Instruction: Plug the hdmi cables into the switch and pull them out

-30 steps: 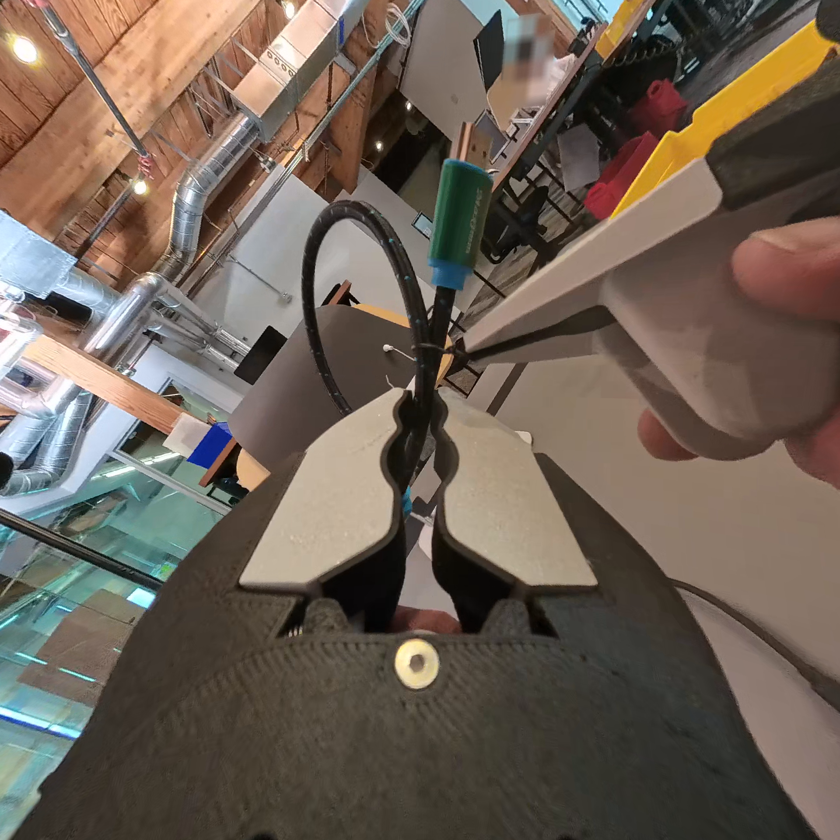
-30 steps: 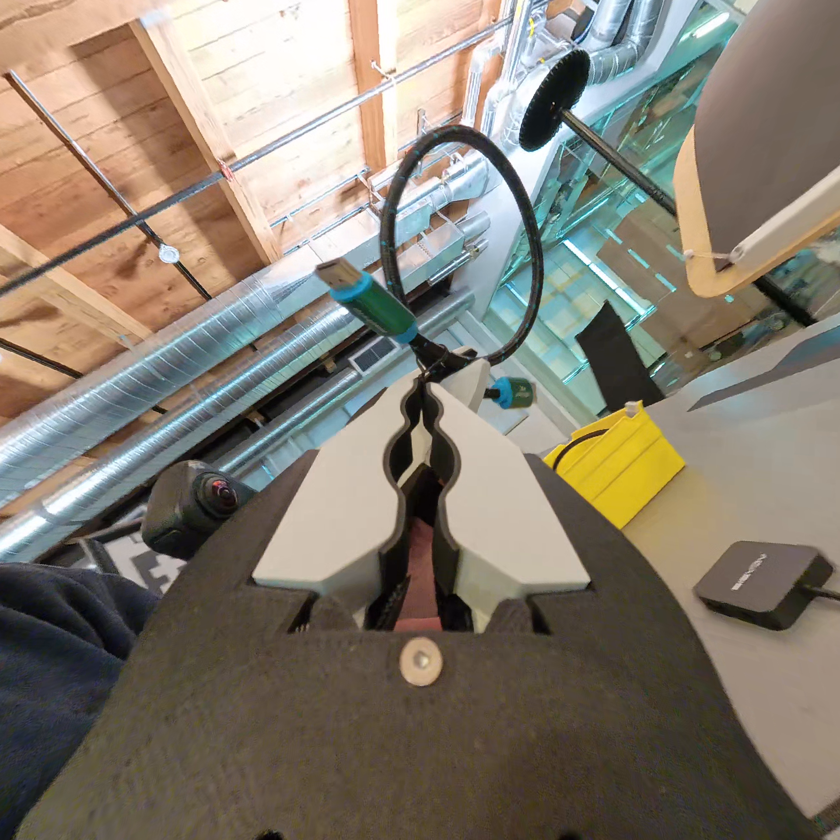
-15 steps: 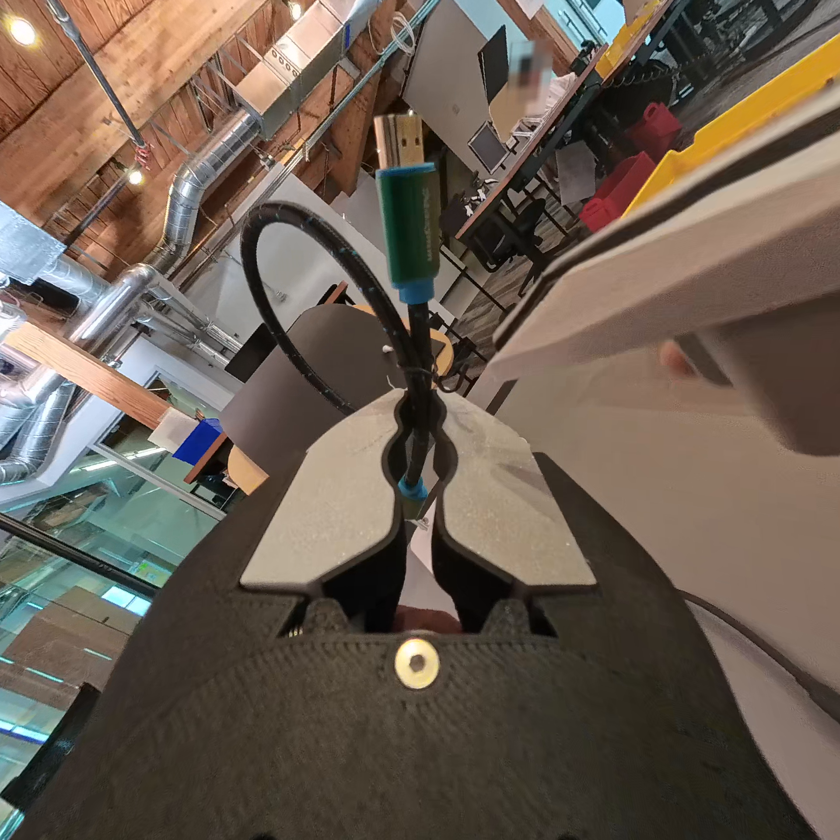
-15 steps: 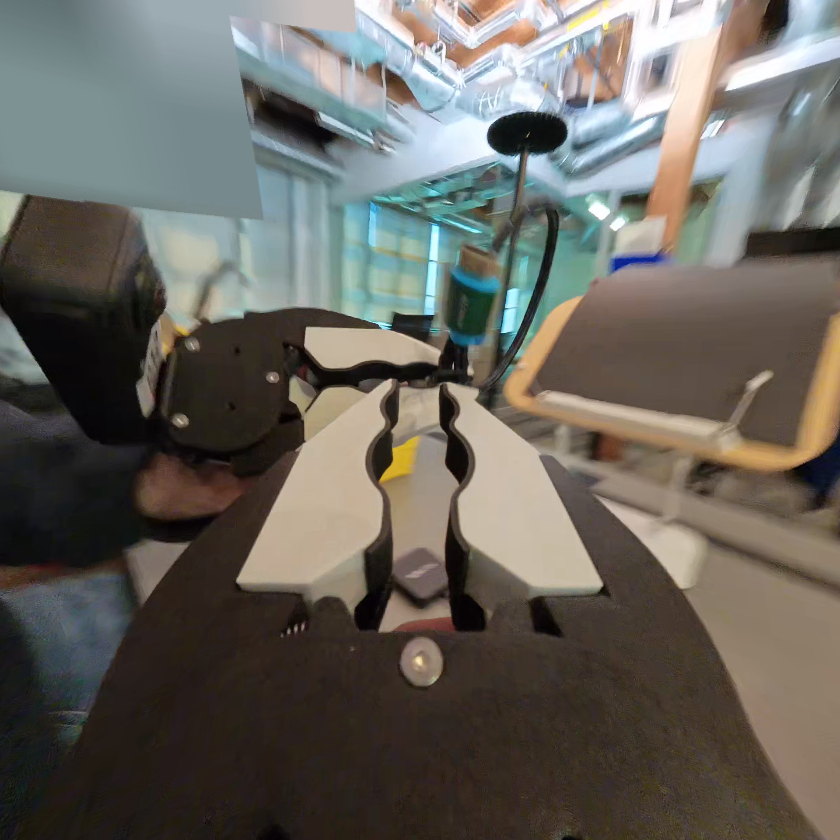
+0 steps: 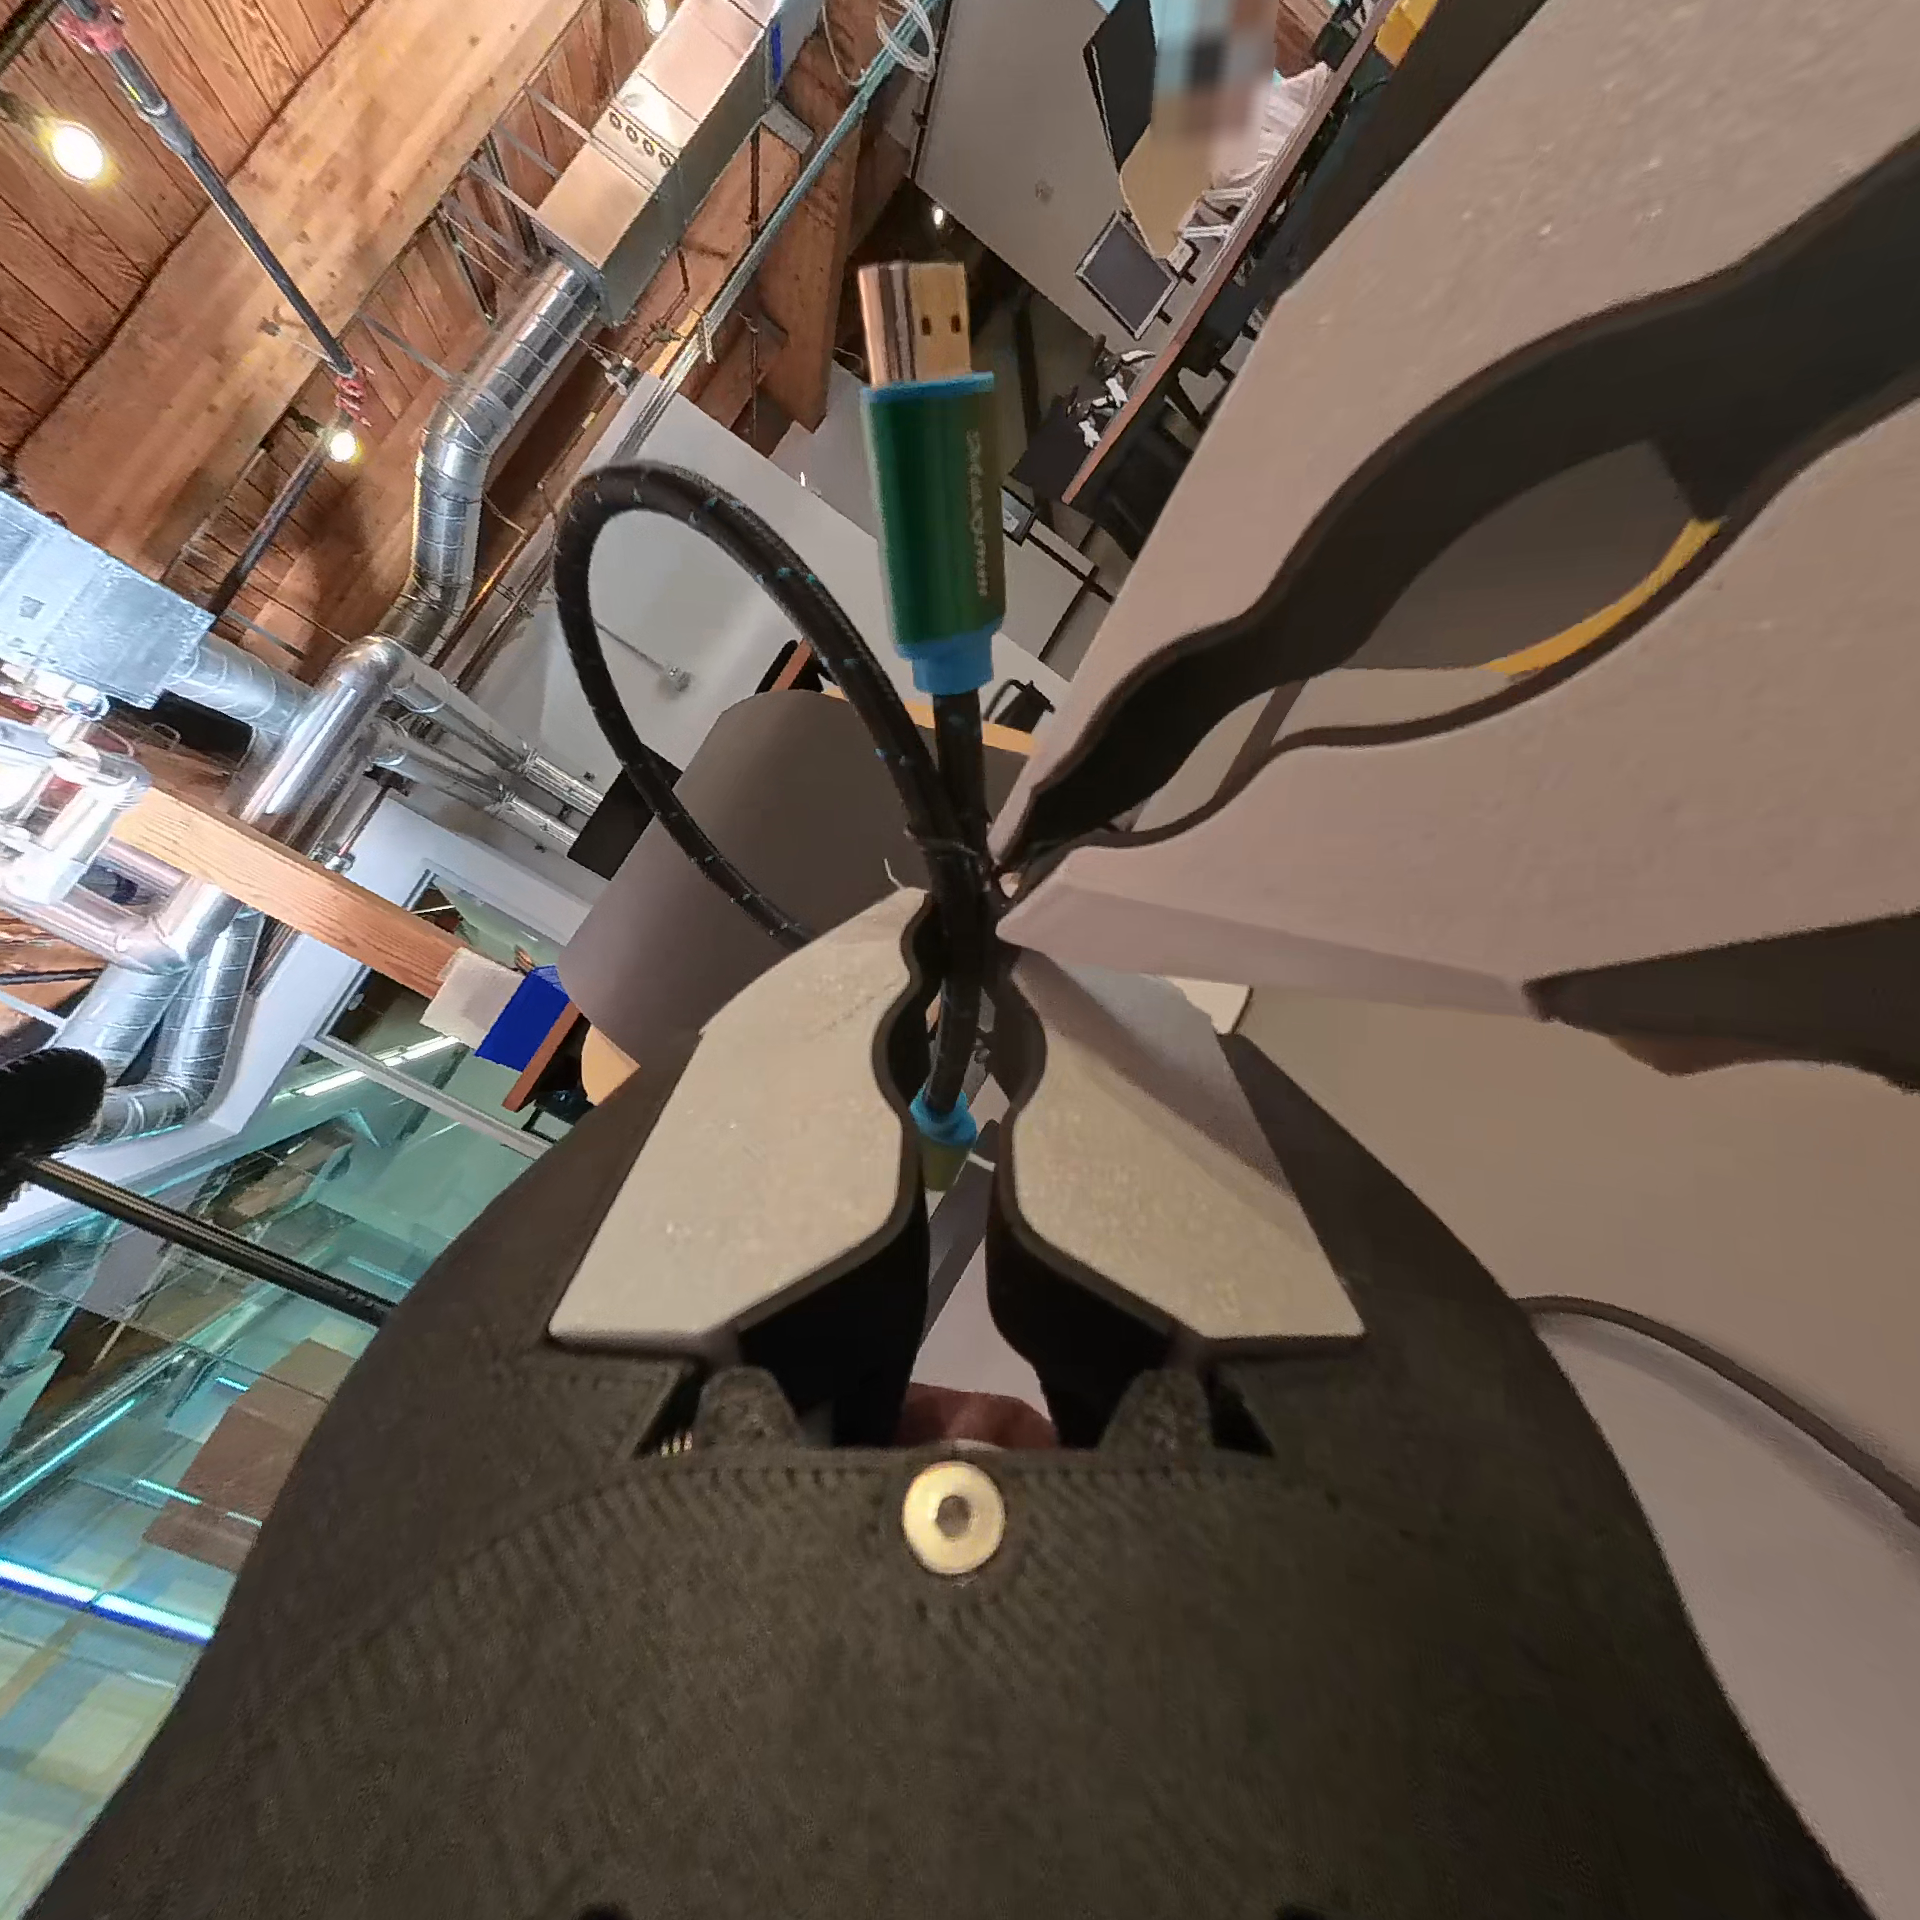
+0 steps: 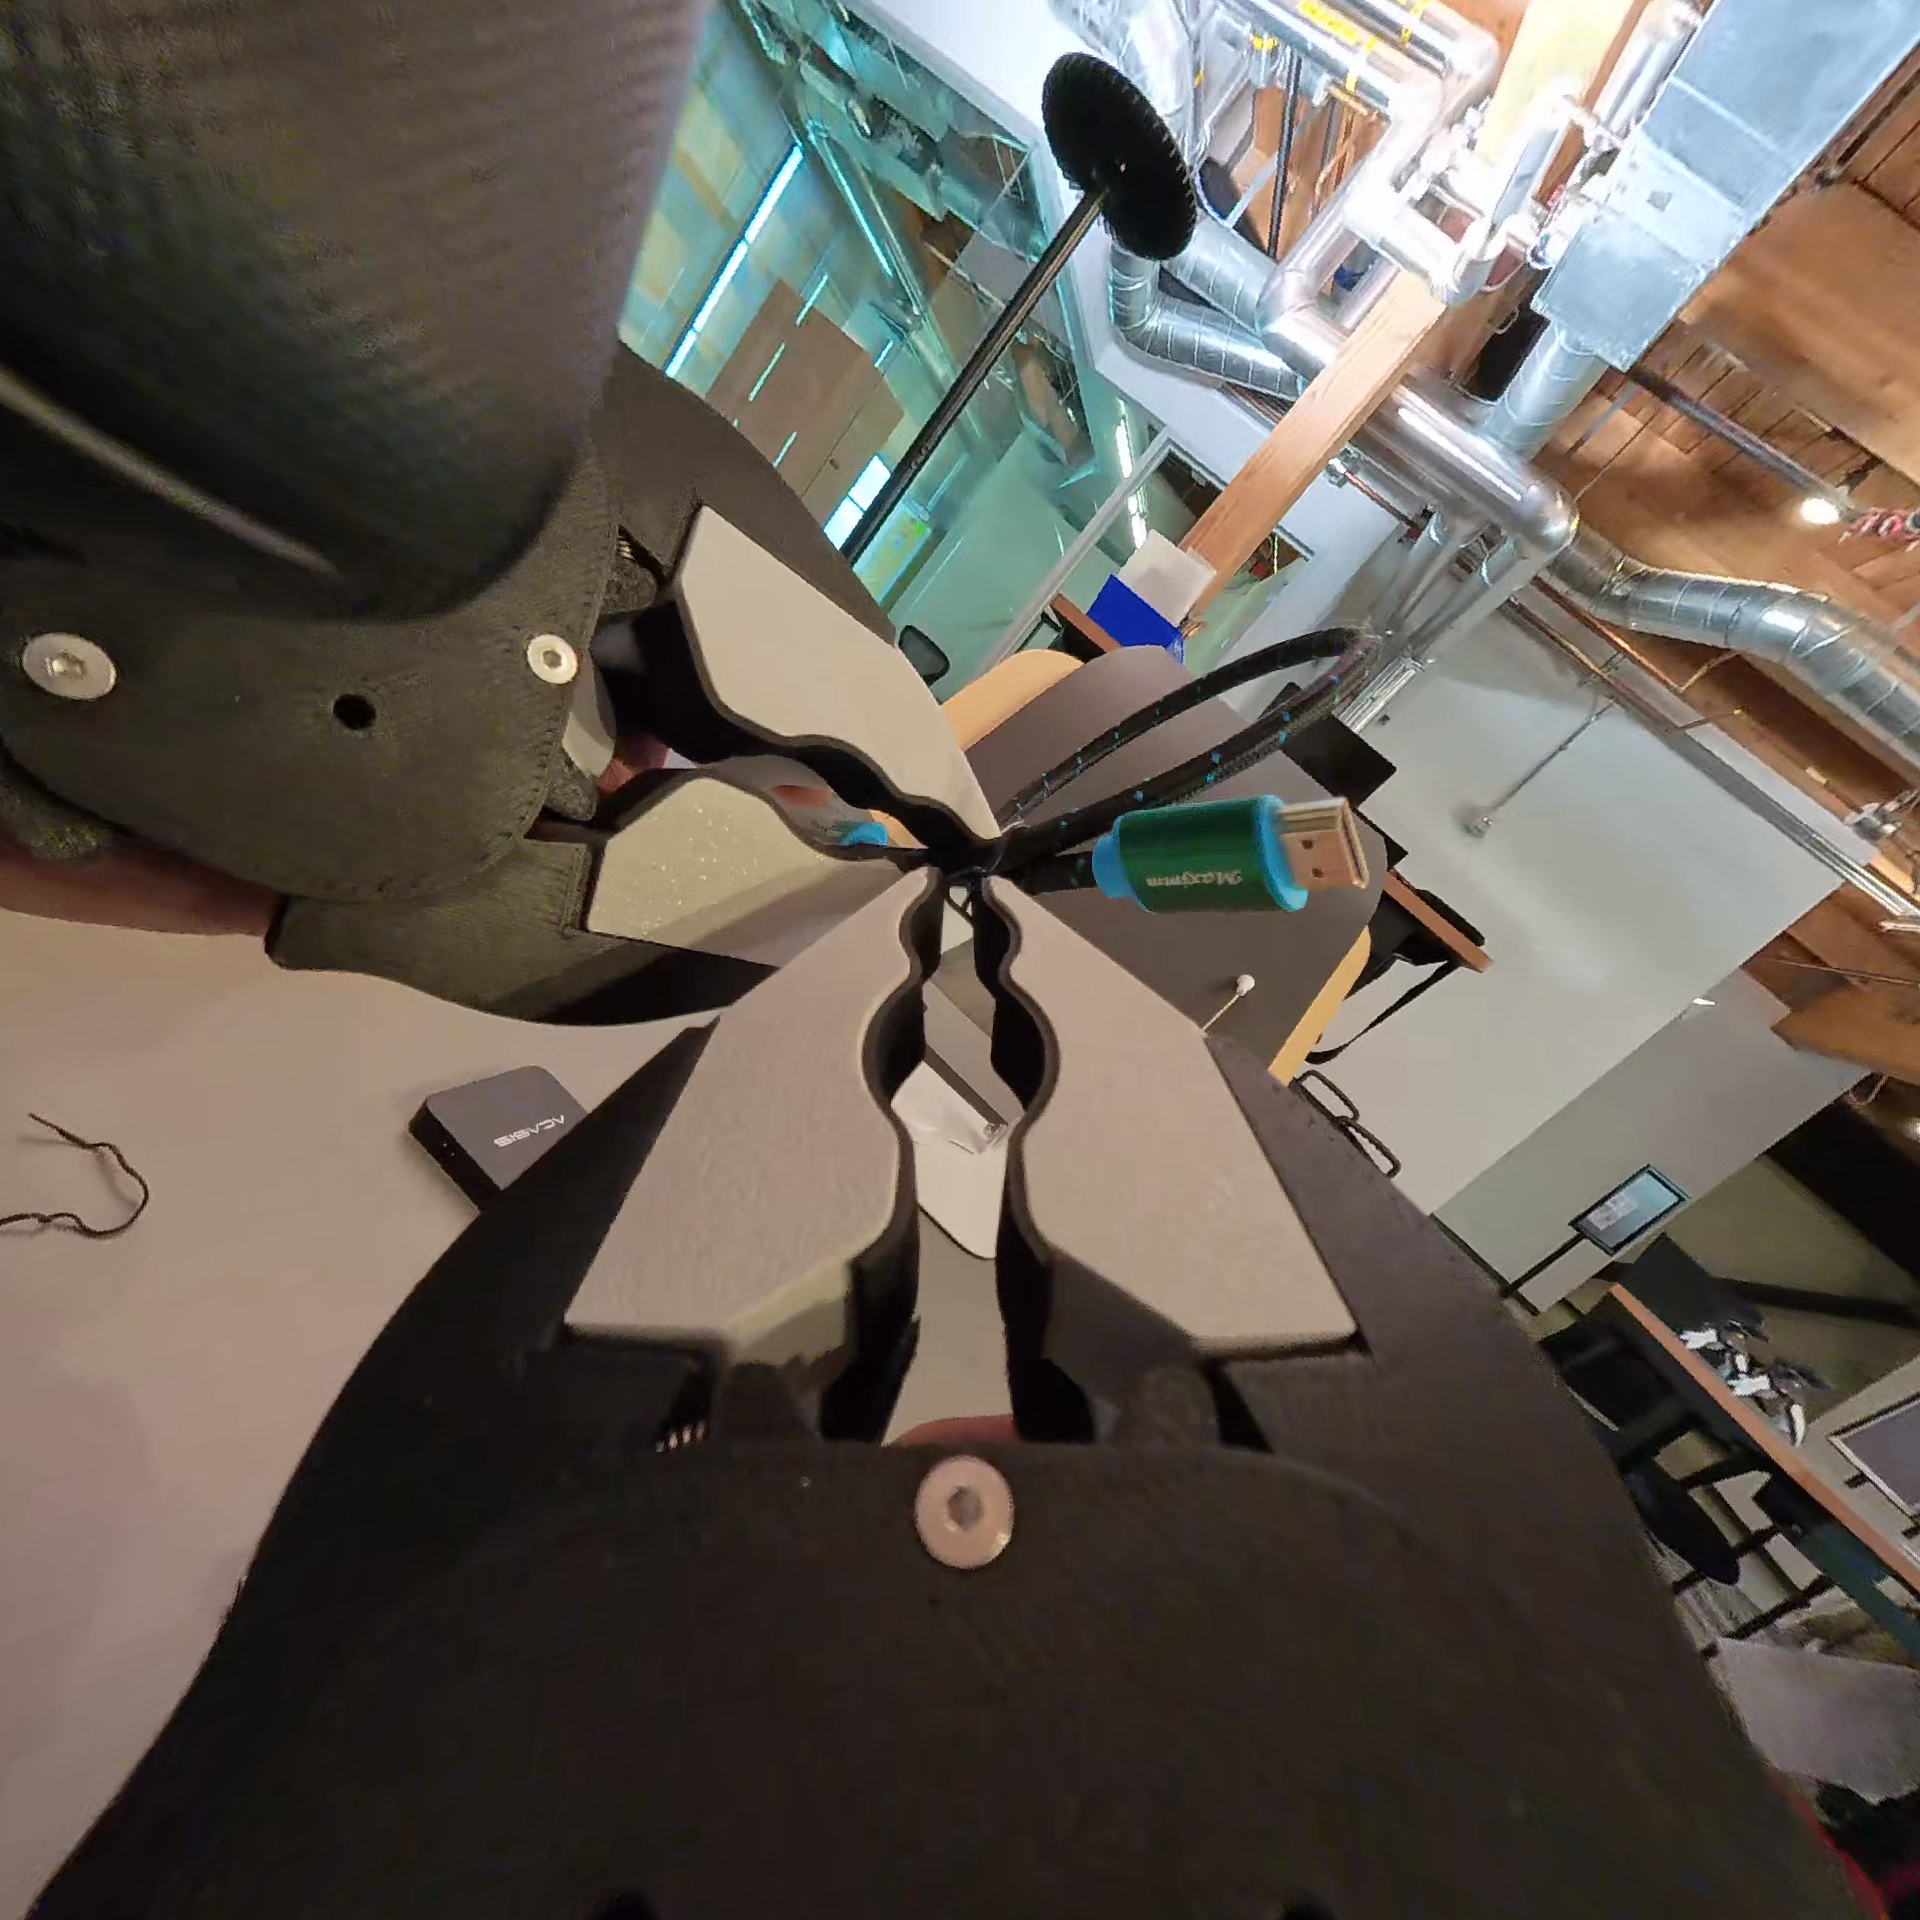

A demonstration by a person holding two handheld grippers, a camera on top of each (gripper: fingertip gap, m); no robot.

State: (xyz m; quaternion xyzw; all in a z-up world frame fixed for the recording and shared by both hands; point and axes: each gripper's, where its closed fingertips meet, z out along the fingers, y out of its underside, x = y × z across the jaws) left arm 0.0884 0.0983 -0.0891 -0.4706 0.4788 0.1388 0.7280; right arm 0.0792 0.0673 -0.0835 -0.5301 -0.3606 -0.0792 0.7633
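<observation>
The left gripper is clenched on the cable, a black braided cord with blue flecks, pinched right at its fingertips where the doubled-up strands are tied together. Past the tips the cord bends out in a loop to the left, and one plug, green with blue collars and a gold metal end, stands up straight ahead of the gripper, pointing away from it. The second plug sits back between the two fingers, in the hollow behind the tips, with only its blue collar and a bit of green showing.

The right gripper comes in from the side, its tips meeting the left gripper's tips at the same tied spot on the cable. Its fingertips stand a little apart with a narrow gap between them, and whether they actually pinch the cord I cannot tell from here. From its own view the plug lies just beyond the tips to the right, lying sideways with its metal end pointing right, and the loop arcs above it. The left gripper fills the upper left of that view, holding the cord.

The switch, a flat dark box, lies on the grey desk below and to the left of the right gripper, partly hidden behind its left finger. Nothing is plugged into the side I can see. A loose black thread lies on the desk farther left.
</observation>
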